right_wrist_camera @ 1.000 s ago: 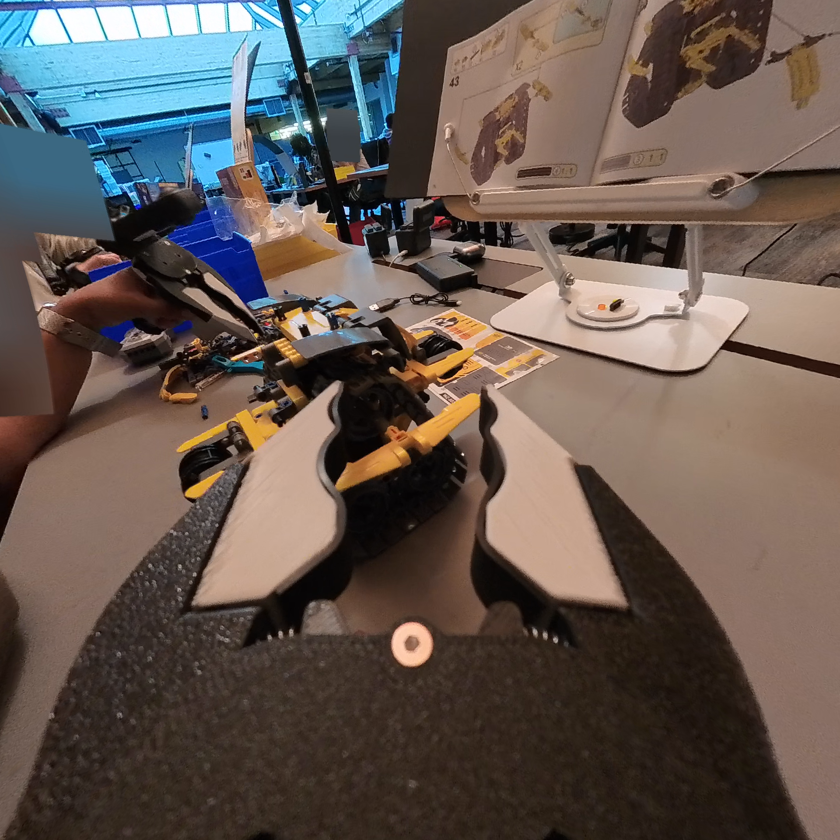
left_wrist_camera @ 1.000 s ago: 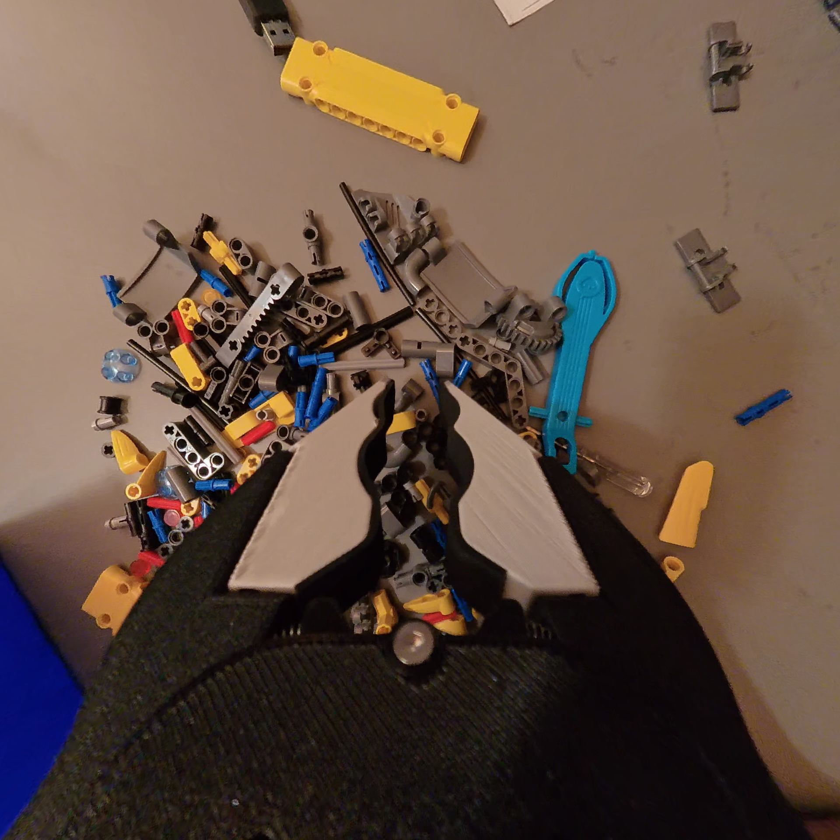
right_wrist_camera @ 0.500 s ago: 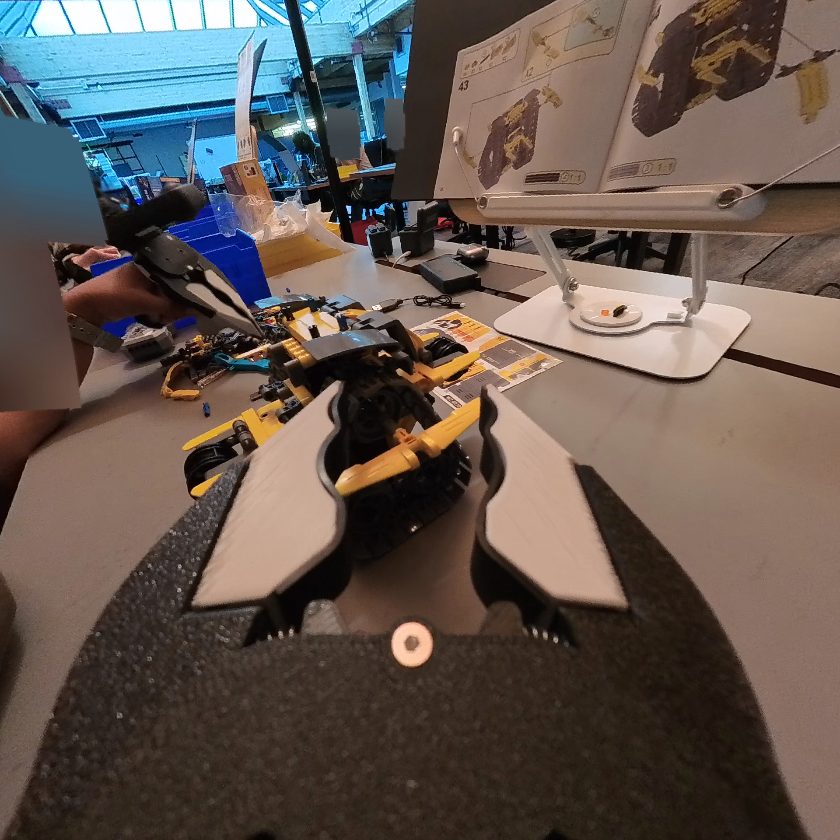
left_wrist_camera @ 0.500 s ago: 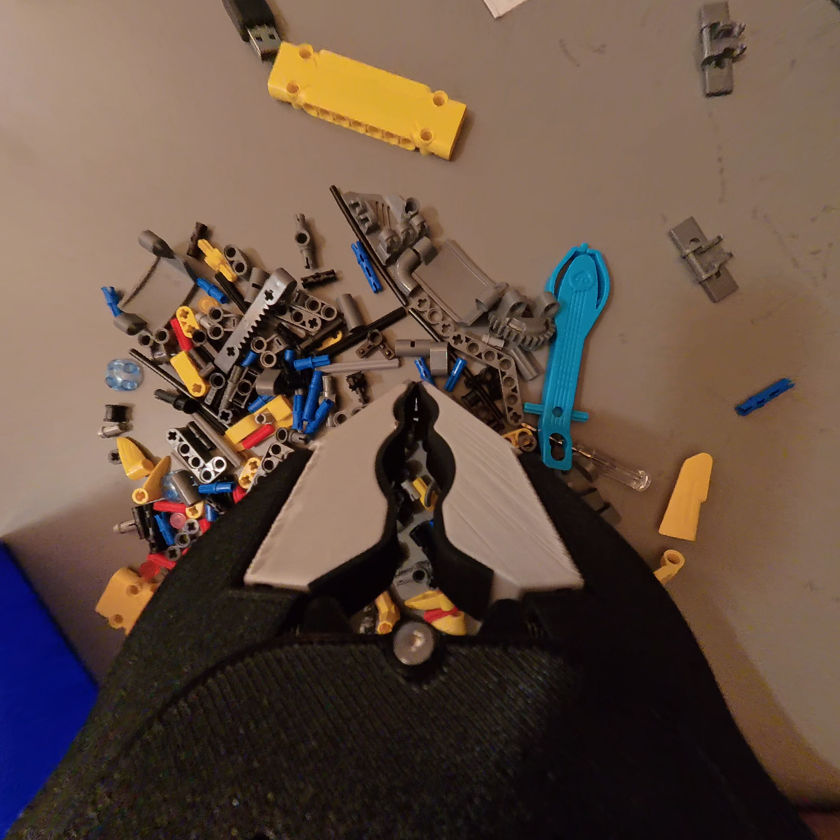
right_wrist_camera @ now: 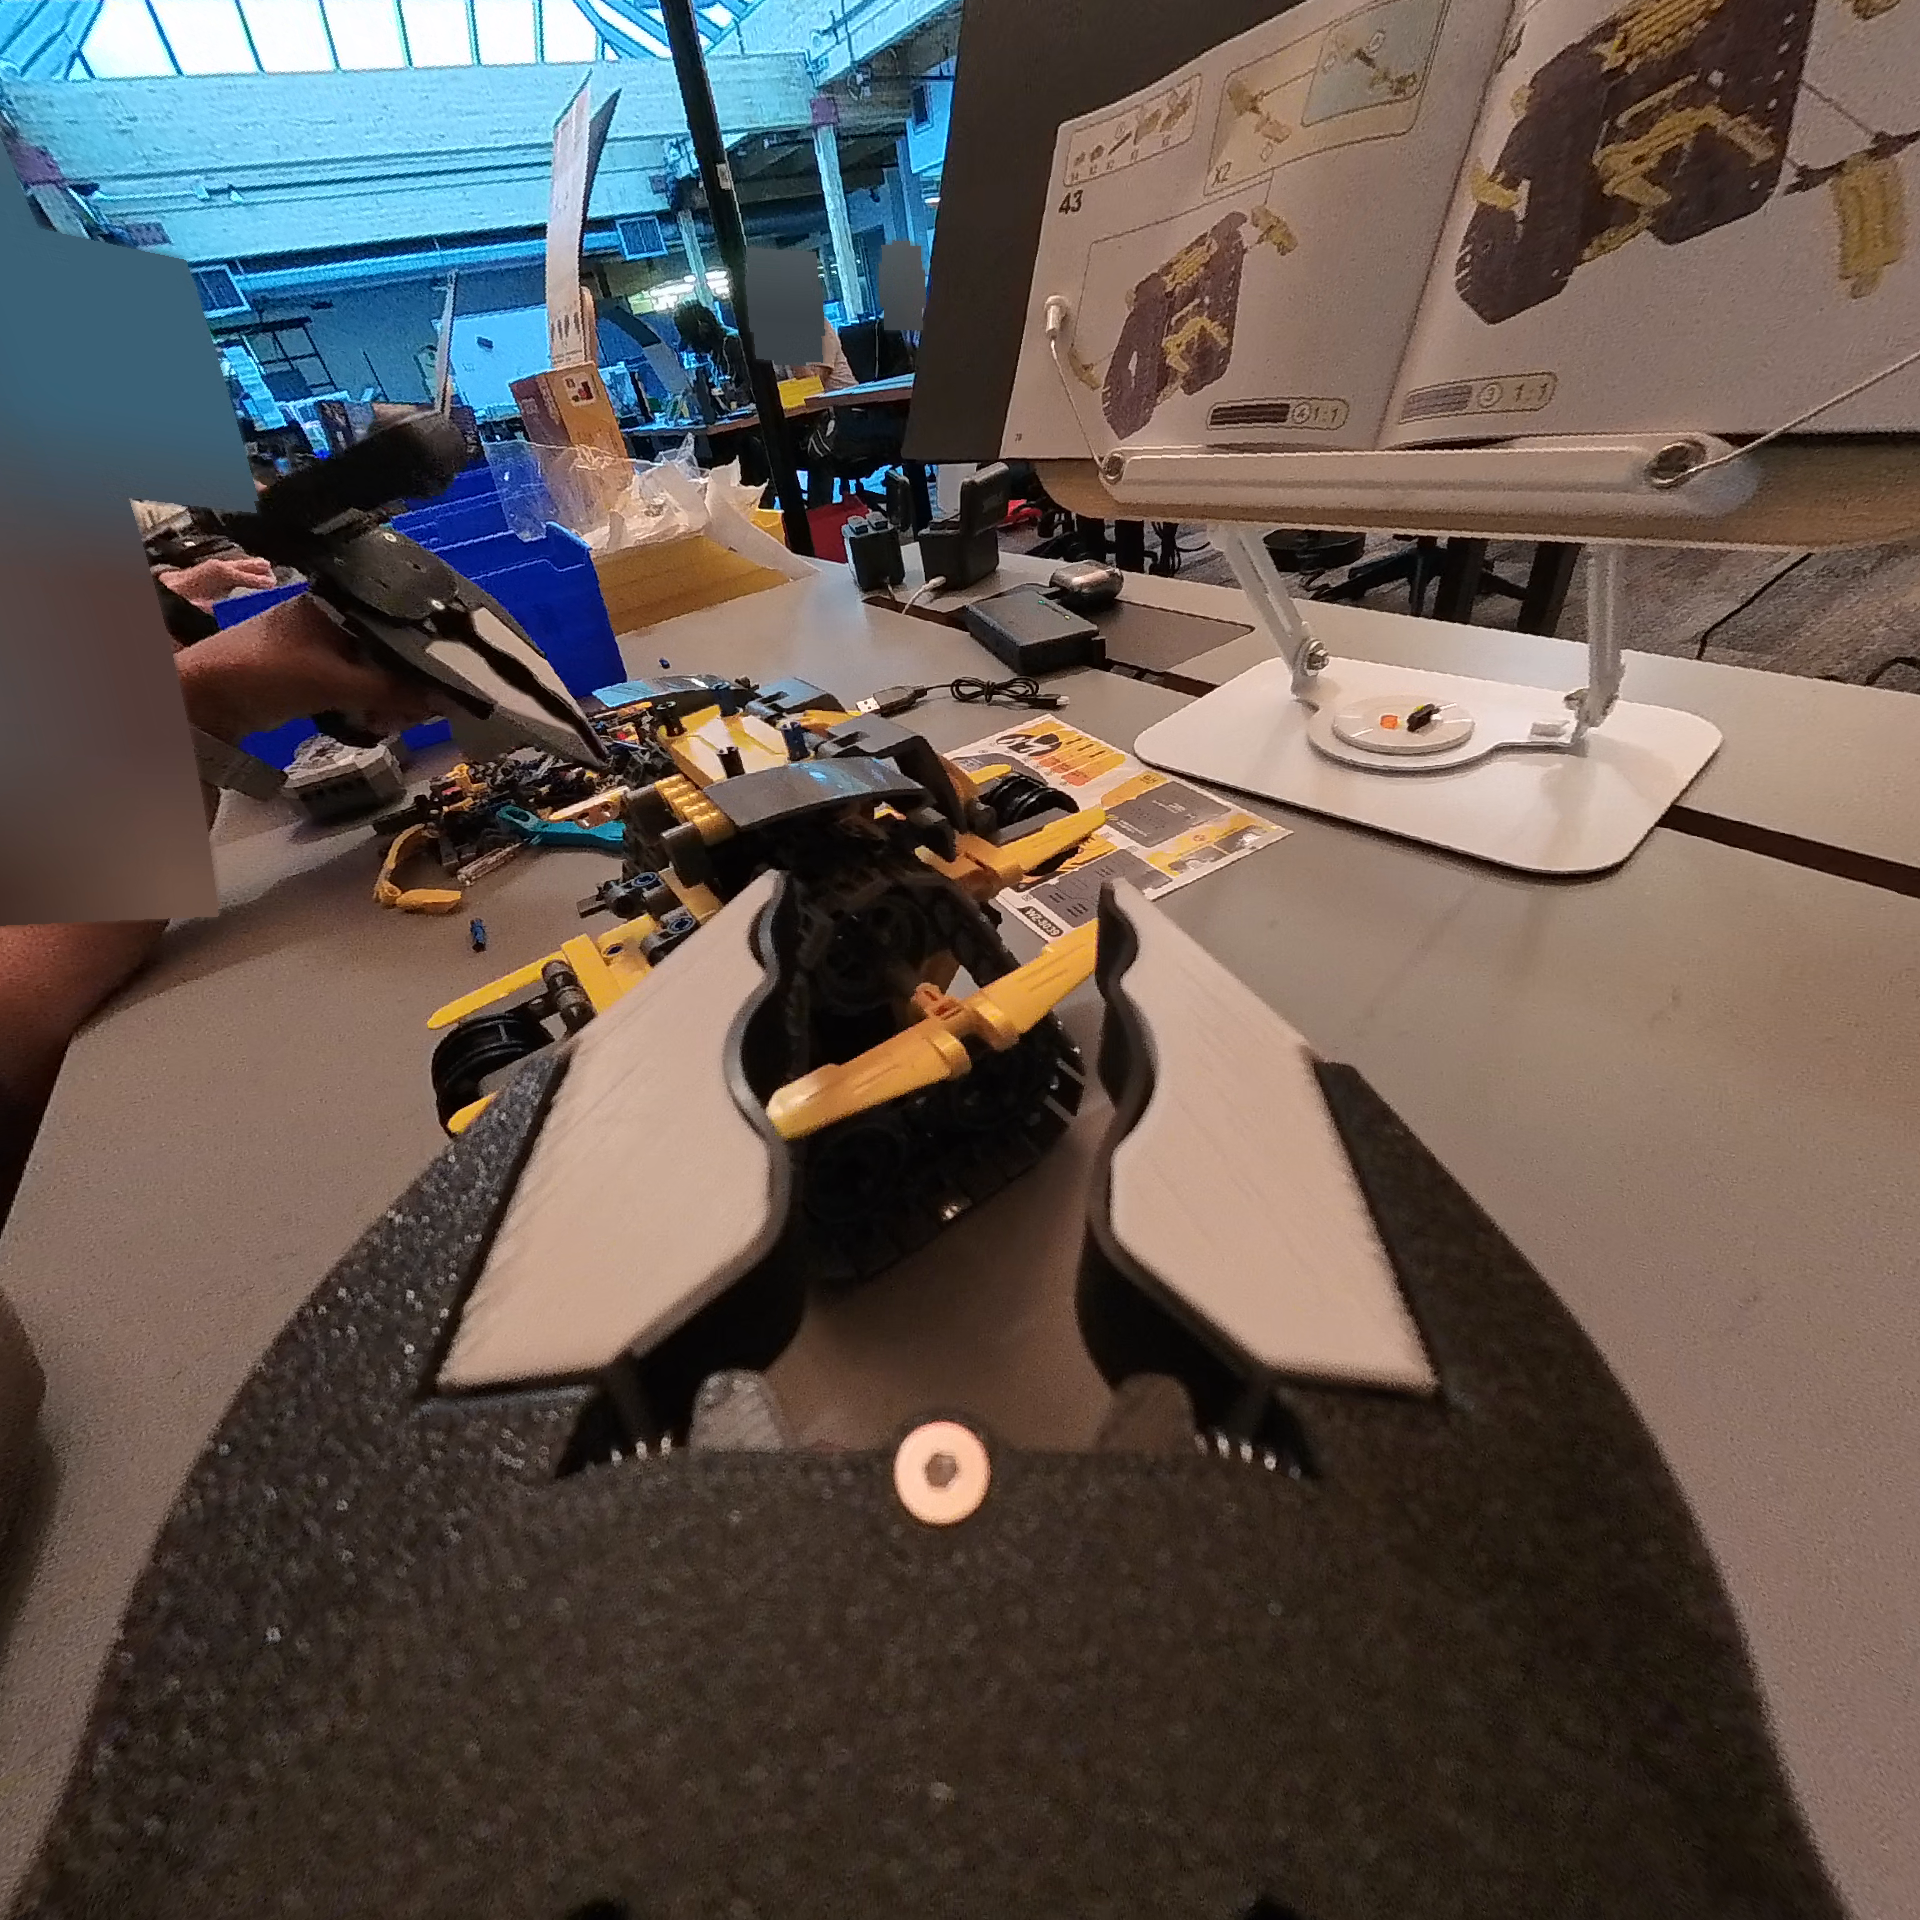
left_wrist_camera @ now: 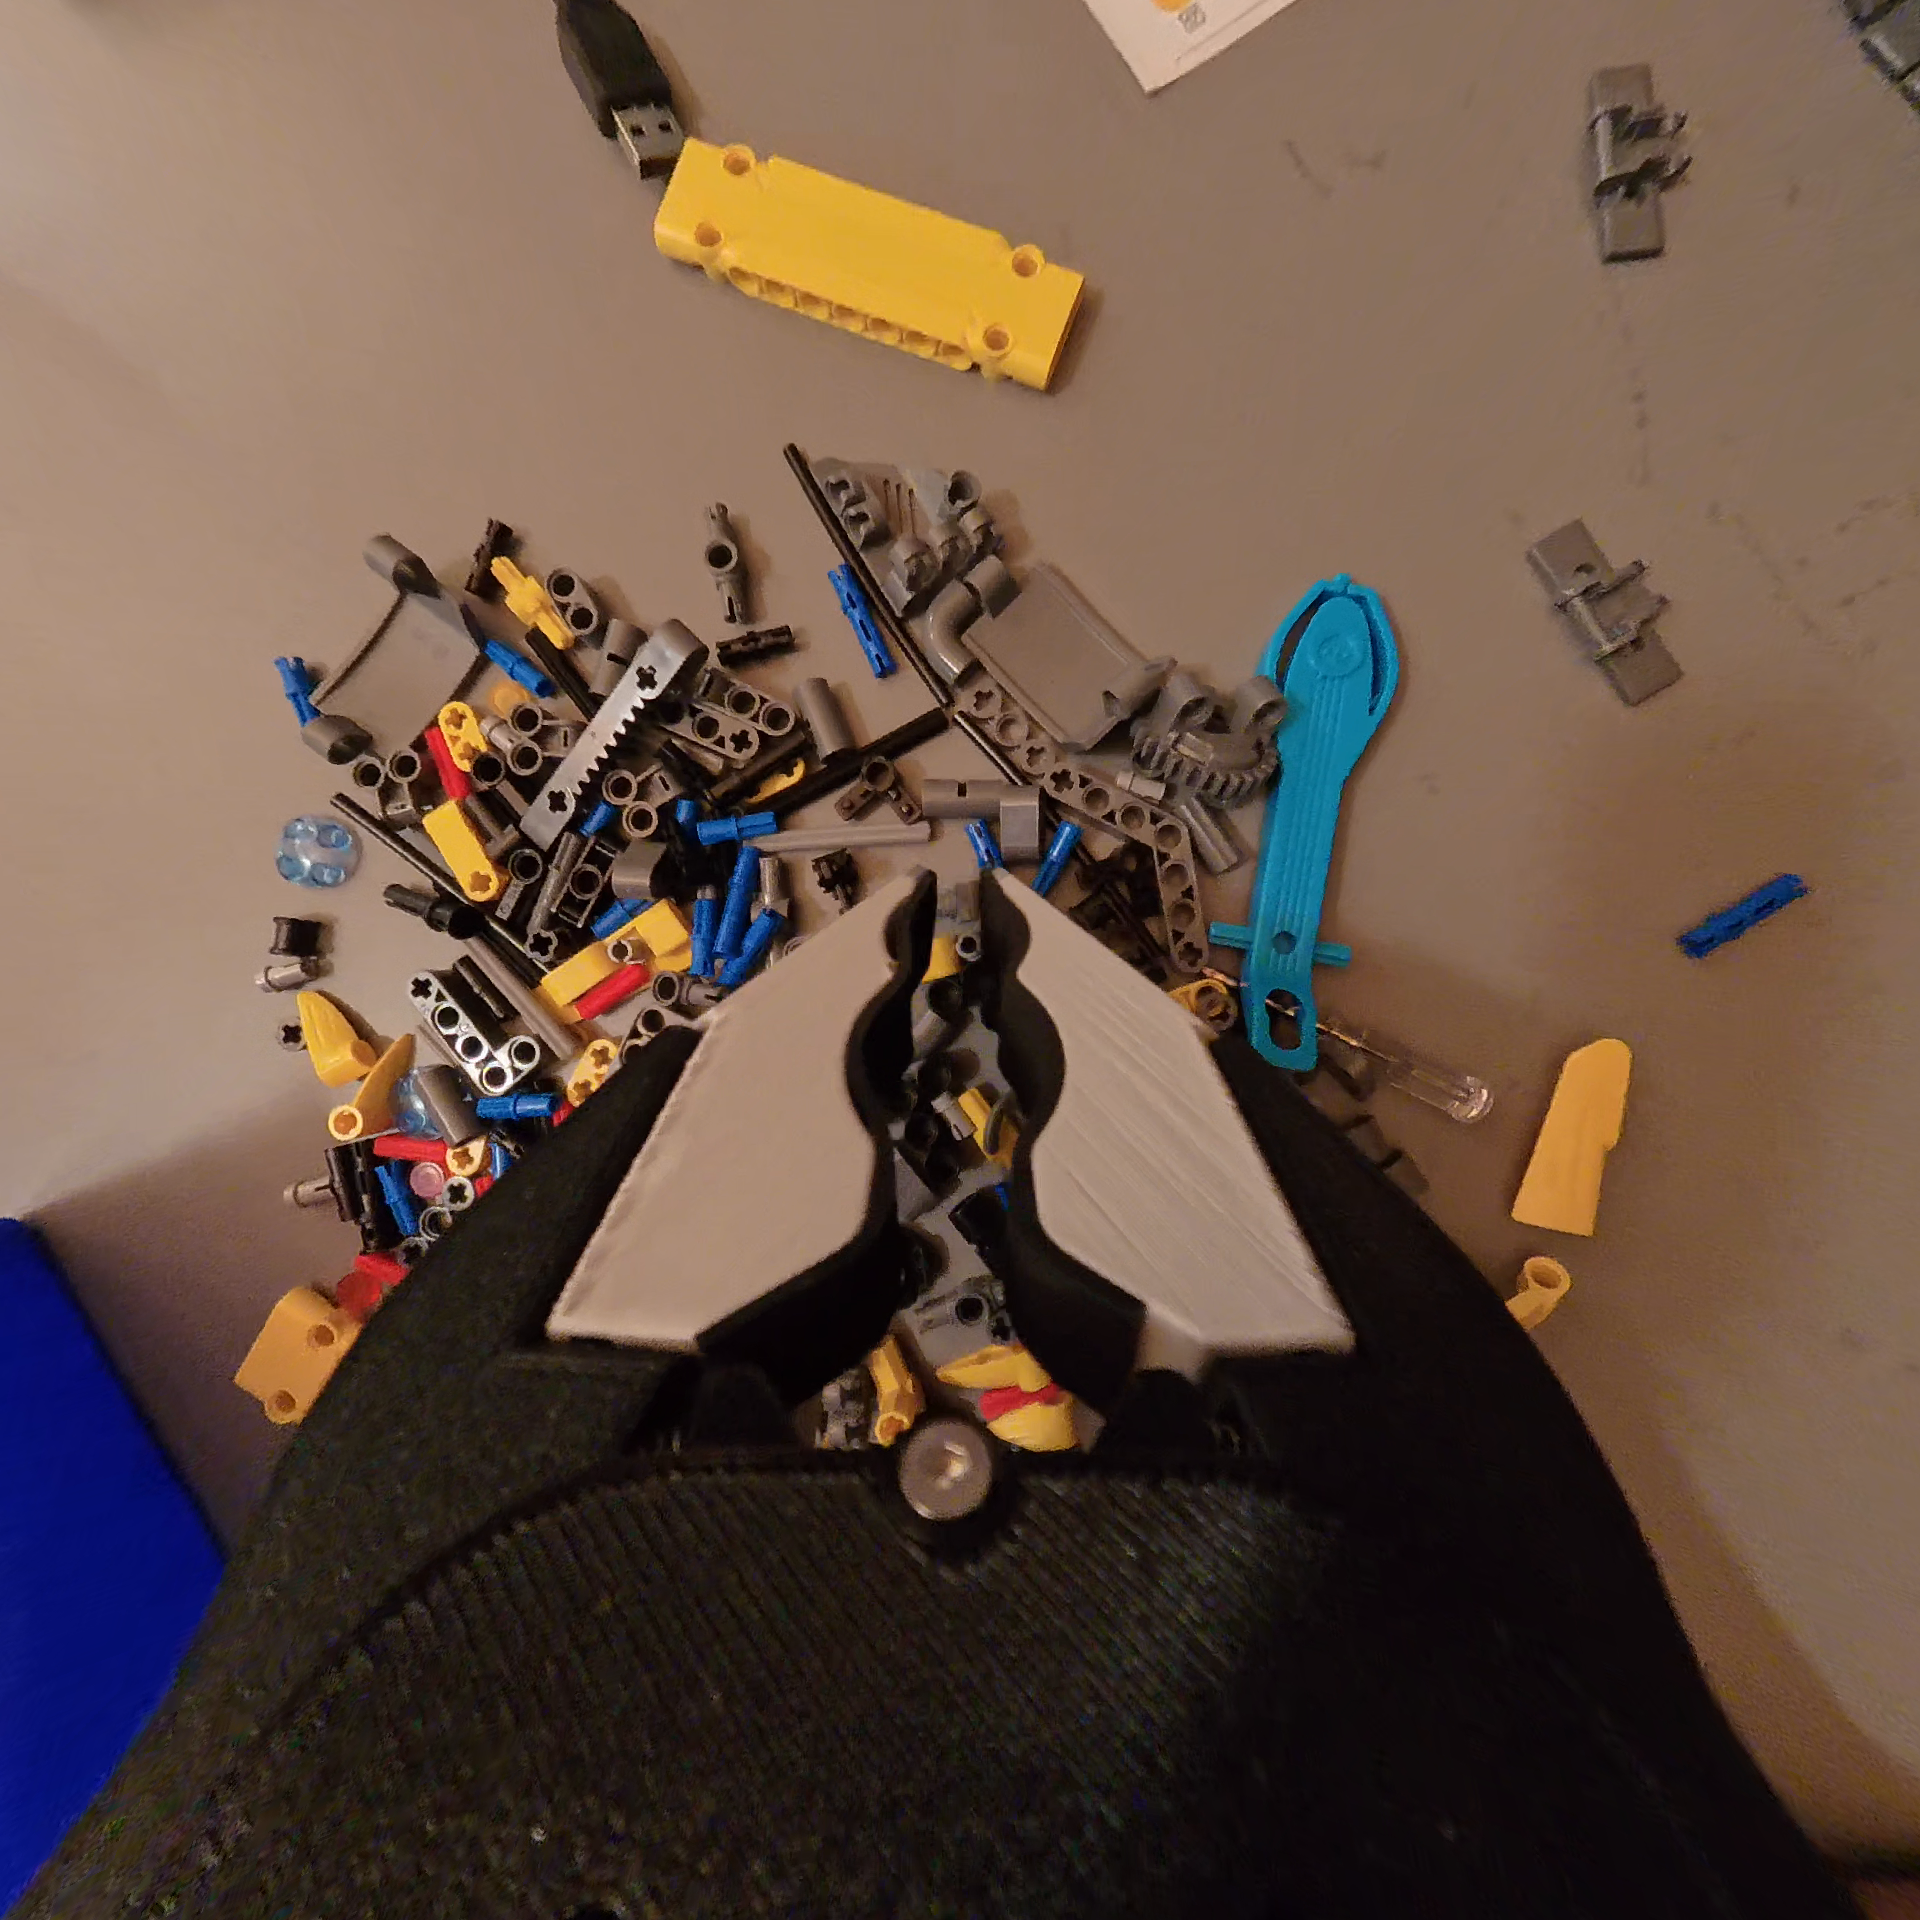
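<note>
My left gripper (left_wrist_camera: 958,888) points down into a pile of small loose building pieces (left_wrist_camera: 644,790) in grey, black, blue, yellow and red. Its tips stand a sliver apart over the pile's middle, and I cannot tell whether a piece is pinched between them. It also shows in the right wrist view (right_wrist_camera: 592,743), tips down in the pile, held by a hand (right_wrist_camera: 270,665). My right gripper (right_wrist_camera: 940,904) is open. Its fingers flank the near end of a black and yellow model vehicle (right_wrist_camera: 831,821), with a yellow blade (right_wrist_camera: 935,1039) between them.
A long yellow beam (left_wrist_camera: 868,275), a USB plug (left_wrist_camera: 623,83), a teal lever tool (left_wrist_camera: 1309,821), two grey clips (left_wrist_camera: 1600,613) and a blue pin (left_wrist_camera: 1740,914) lie around the pile. An open booklet (right_wrist_camera: 1455,208) rests on a white stand (right_wrist_camera: 1455,769). Blue bins (right_wrist_camera: 499,582) stand behind. Across from one pair of fingers to the other is roughly 40 cm. My left gripper's tips are some 20 cm from the USB plug (left_wrist_camera: 623,83).
My left gripper's fingers closed from clearly apart to nearly touching and dipped into the pile. My right gripper stayed open at the model and barely moved.
</note>
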`<state>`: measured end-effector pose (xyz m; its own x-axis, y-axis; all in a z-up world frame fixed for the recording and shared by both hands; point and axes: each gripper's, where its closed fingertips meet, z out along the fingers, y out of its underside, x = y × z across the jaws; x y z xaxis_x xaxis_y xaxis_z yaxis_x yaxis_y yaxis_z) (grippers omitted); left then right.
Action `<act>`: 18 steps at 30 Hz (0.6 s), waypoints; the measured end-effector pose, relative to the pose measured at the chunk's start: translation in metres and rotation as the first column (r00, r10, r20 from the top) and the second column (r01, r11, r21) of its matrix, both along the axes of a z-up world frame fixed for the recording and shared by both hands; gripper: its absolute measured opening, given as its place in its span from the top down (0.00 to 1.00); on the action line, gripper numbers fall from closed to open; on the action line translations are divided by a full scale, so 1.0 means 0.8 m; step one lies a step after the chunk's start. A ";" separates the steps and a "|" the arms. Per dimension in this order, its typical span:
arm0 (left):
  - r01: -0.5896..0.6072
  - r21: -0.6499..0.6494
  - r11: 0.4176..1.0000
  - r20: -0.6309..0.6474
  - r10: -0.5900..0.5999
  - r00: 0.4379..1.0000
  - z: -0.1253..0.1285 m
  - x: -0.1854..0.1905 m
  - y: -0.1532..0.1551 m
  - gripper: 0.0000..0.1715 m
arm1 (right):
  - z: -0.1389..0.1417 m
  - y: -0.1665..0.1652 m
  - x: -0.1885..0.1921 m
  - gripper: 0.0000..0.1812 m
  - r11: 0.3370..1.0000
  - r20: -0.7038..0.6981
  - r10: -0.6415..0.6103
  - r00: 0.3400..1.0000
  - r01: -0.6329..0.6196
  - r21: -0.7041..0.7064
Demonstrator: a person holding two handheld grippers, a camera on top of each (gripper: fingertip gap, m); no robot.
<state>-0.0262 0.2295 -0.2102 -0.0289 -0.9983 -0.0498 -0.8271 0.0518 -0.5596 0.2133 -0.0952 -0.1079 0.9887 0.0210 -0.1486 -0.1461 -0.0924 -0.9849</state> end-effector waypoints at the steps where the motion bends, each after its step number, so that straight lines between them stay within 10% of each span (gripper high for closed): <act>1: -0.004 0.009 1.000 -0.005 0.004 1.000 -0.001 0.000 0.001 0.98 | 0.000 0.000 0.000 0.68 1.000 0.001 0.000 1.000 0.000 0.001; 18: -0.011 -0.002 1.000 -0.058 0.011 0.998 -0.011 -0.008 0.000 0.97 | 0.002 0.000 -0.002 0.68 1.000 0.007 0.001 1.000 -0.001 0.004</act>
